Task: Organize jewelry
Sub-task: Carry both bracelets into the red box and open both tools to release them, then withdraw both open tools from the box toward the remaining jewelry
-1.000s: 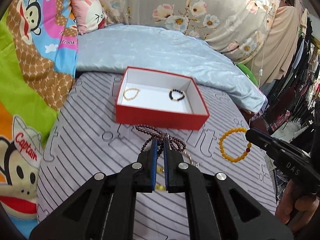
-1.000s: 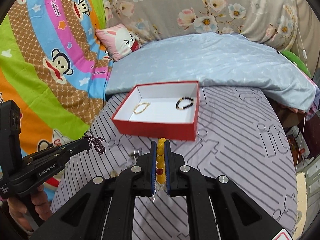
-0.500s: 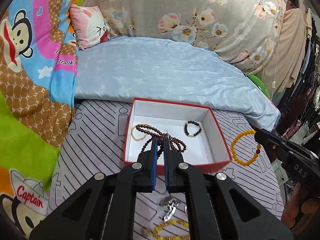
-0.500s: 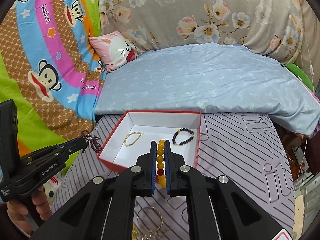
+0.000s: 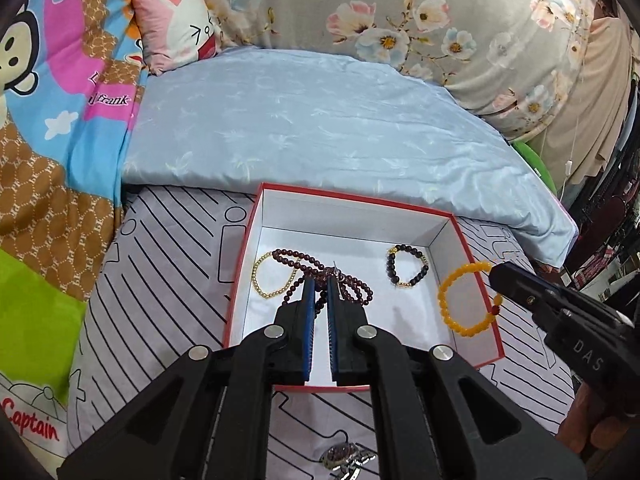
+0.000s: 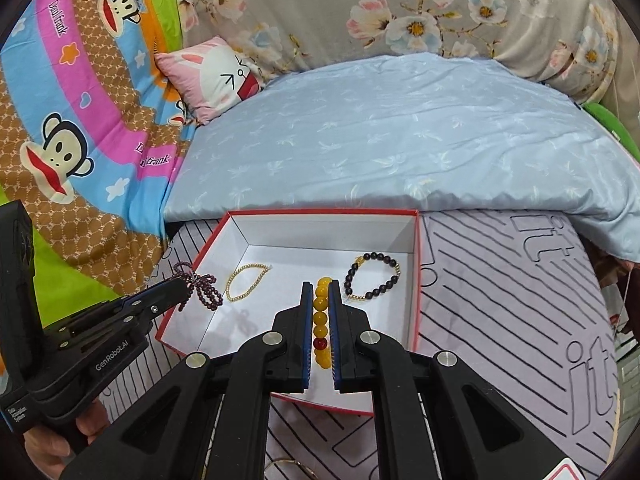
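A: Garnet strand (image 5: 320,278) pinched in left tool (image 5: 319,292), hanging over the red box (image 5: 478,280). Amber bracelet (image 6: 321,320) pinched in right tool (image 6: 321,320), also above the box floor. Gold chain (image 6: 245,282) and black bracelet (image 6: 372,276) lie inside.

B: Step?

A: Judged: placing. Next: lower both, spread the pads, clear of the pieces inside.

B: Surroundings?

A: Bed: striped sheet (image 6: 500,300), blue quilt (image 6: 400,140), watch (image 5: 346,456) left out.

Both wrist views close above red box (image 5: 464,240)
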A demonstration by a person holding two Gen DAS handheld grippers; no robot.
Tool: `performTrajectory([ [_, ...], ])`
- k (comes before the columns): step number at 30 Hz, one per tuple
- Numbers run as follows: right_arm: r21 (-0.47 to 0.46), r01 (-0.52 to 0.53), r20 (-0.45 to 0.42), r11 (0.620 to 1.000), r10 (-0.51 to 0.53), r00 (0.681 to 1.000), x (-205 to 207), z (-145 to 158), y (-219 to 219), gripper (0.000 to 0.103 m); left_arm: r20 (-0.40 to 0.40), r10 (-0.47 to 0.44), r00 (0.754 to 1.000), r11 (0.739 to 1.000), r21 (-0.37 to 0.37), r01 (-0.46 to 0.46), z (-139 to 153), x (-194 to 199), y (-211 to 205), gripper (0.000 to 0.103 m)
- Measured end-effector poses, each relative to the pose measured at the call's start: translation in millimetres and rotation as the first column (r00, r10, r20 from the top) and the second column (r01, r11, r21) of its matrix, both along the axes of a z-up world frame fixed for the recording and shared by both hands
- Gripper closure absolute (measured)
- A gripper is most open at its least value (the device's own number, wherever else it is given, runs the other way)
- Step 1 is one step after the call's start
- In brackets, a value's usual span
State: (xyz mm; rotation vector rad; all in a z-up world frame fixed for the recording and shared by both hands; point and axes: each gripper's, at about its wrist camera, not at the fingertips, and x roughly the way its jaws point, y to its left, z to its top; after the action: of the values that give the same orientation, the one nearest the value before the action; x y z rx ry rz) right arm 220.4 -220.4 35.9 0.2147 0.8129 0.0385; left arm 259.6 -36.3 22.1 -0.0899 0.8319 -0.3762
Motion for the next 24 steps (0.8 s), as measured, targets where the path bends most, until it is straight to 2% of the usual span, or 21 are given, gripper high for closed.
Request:
performTrajectory([
  [14,-0.006,-0.017,-0.070,1.000,0.017,0.997,26,-35,9,0.096,-0.050,0.026,0.998,1.000,0.017,-0.025,-27,20,2,0.098],
  [17,-0.023,0.015,-0.073,1.000,-0.017,0.997,25,-39,4,0.083,-0.041,0.035,0.999,0.999,0.021,-0.034,-30,18,4,0.096],
  [18,-0.026,0.027,-0.069,0.999,-0.029,0.997,23,-39,2,0.080,-0.025,0.045,0.999,0.999,0.024,-0.044,-29,16,5,0.092],
  [20,-0.029,0.045,-0.062,0.999,-0.046,0.997,18,-37,-2,0.073,-0.010,0.066,0.998,0.998,0.024,-0.066,-26,13,8,0.056],
  [24,-0.043,0.056,-0.043,0.997,-0.058,0.997,5,-29,-6,0.069,0.006,0.092,0.996,0.996,0.014,-0.092,-21,7,16,0.054],
])
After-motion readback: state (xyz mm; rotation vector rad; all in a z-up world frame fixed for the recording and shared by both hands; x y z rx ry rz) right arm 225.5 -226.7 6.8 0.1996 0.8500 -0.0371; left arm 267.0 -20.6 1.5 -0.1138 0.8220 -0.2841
